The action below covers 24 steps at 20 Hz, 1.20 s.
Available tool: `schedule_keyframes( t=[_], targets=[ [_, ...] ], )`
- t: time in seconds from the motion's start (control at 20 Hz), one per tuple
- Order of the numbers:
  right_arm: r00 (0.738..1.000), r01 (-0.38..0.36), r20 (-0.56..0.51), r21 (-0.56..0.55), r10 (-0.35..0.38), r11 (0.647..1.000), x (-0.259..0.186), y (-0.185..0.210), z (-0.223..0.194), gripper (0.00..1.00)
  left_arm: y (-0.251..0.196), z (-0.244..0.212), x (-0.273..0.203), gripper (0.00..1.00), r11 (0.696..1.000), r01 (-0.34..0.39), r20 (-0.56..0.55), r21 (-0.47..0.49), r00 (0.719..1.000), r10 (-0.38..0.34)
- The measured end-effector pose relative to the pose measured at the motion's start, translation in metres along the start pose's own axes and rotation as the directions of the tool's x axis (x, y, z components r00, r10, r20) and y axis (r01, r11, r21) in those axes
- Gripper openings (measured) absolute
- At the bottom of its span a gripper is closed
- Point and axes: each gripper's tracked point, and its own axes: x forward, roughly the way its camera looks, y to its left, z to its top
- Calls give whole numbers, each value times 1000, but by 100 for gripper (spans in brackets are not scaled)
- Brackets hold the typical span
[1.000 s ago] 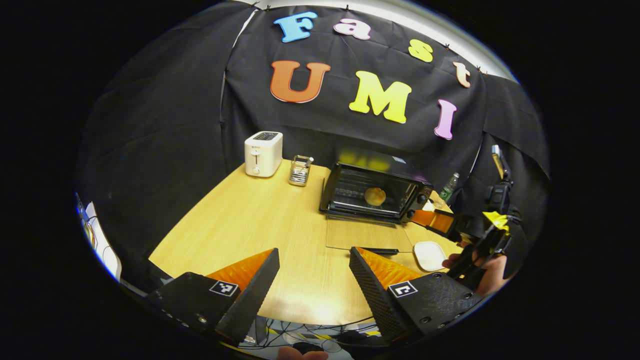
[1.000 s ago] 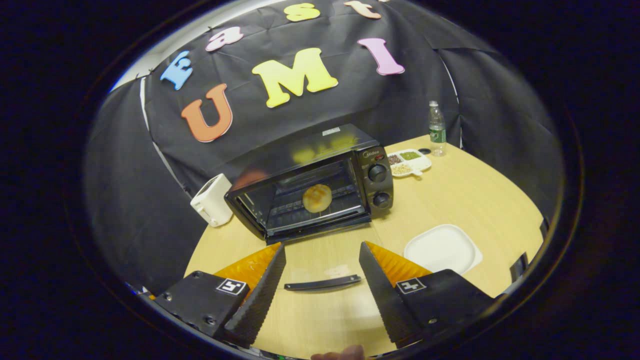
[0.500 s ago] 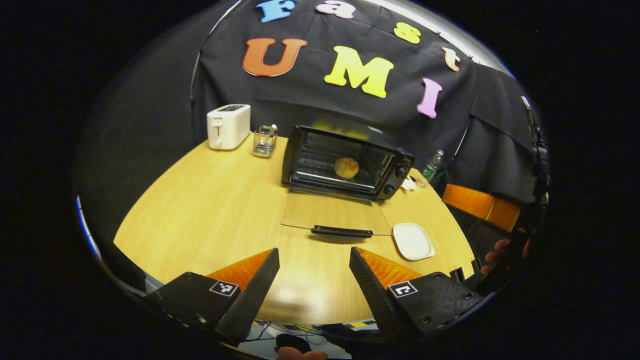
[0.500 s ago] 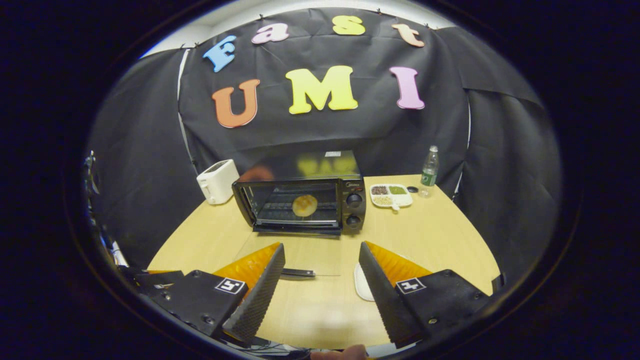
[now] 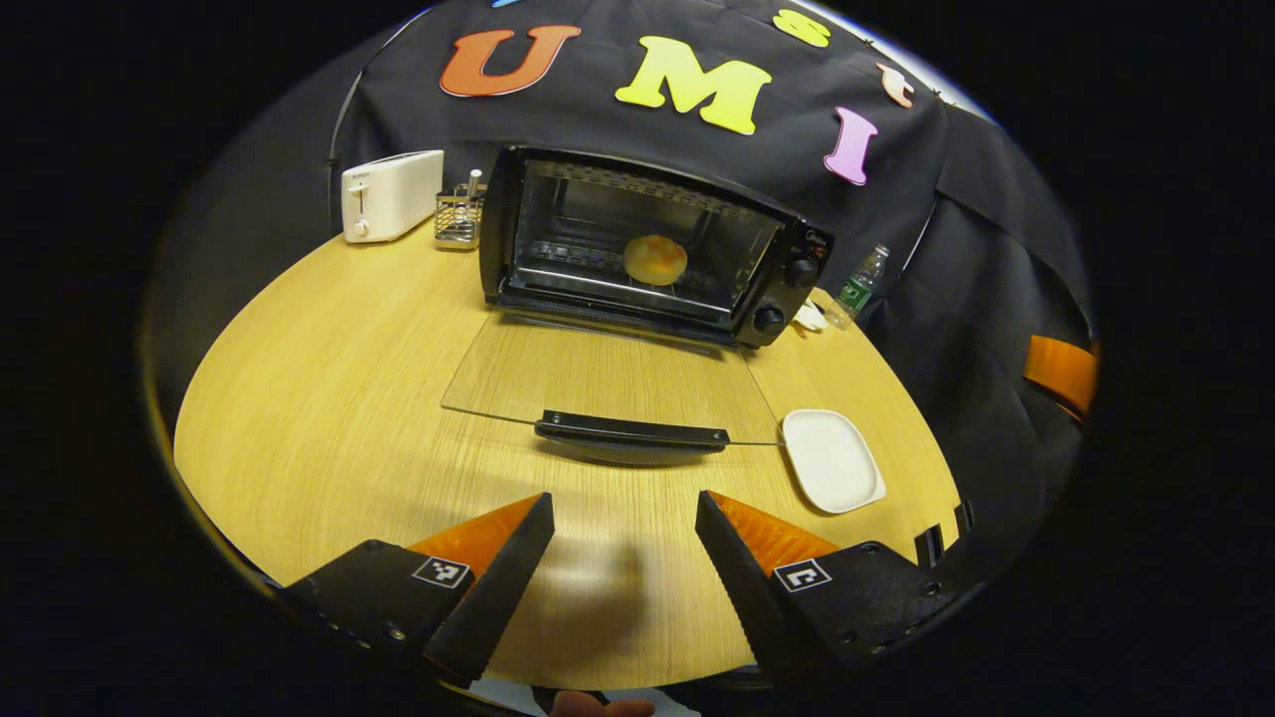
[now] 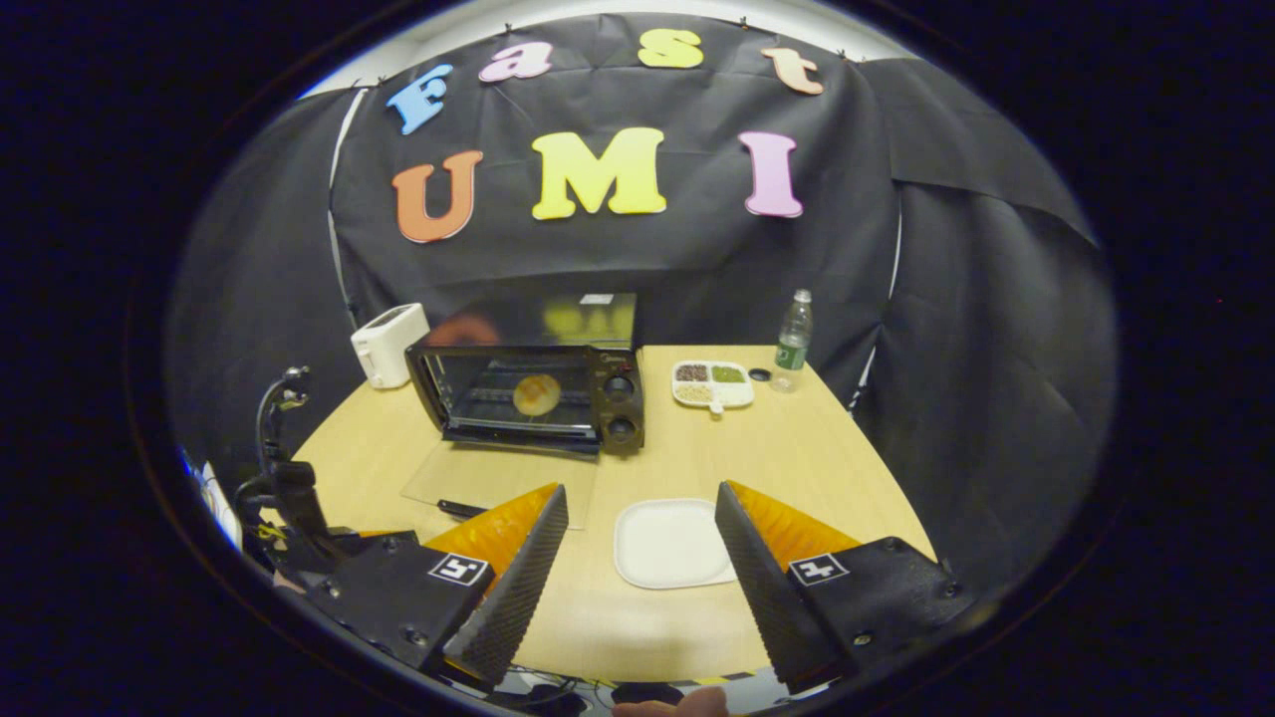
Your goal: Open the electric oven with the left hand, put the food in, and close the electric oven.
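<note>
Your left gripper (image 5: 625,558) hangs above the near edge of the counter (image 5: 329,378), its jaws apart and holding nothing. Straight ahead of it the electric oven (image 5: 647,244) stands open, its glass door (image 5: 608,383) folded flat onto the counter with the dark handle (image 5: 633,433) nearest you. The food, a round golden bun (image 5: 654,259), sits on the rack inside the oven.

Your right gripper (image 6: 642,553) is held back from the counter's front edge, jaws apart and empty. Between its fingers you see the white plate (image 6: 669,543), bare, lying just to the right of the open door. Behind the oven's left side stand a white toaster (image 5: 390,194) and a wire holder (image 5: 458,214); to its right are a divided dish (image 6: 712,383) and a bottle (image 6: 793,339).
</note>
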Motion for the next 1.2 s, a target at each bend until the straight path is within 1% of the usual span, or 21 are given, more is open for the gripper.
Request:
schedule_keyframes(
  t=[0.25, 0.45, 0.55, 0.65, 0.9, 1.05, 1.2],
  targets=[
    [999, 36, -34, -19, -37, 999, 1, -31, -12, 94, 1, -6, 40, 95, 999, -29, -21, 41, 999, 30],
    [999, 42, -30, -39, -44, 998, 1, -40, -8, 95, 4, -8, 59, 95, 997, -62, -32, 51, 997, 63],
    [998, 45, -34, -32, -46, 998, 3, -44, -7, 95, 4, 0, 63, 94, 994, -71, -17, 83, 997, 72],
    [998, 48, -37, -23, -49, 999, 4, -47, -8, 95, 6, -4, 63, 94, 989, -79, -14, 121, 997, 82],
    [998, 42, -45, 11, -41, 999, 3, -46, -9, 95, 4, 5, 59, 94, 994, -59, -20, 96, 998, 61],
    [999, 31, -38, 21, -30, 999, 2, -40, -7, 95, -2, 25, 45, 94, 996, -45, 8, 76, 999, 45],
    [999, 20, -28, 29, -20, 999, 0, -35, -3, 95, -10, 62, 30, 94, 998, -33, 78, 55, 997, 28]
  ],
)
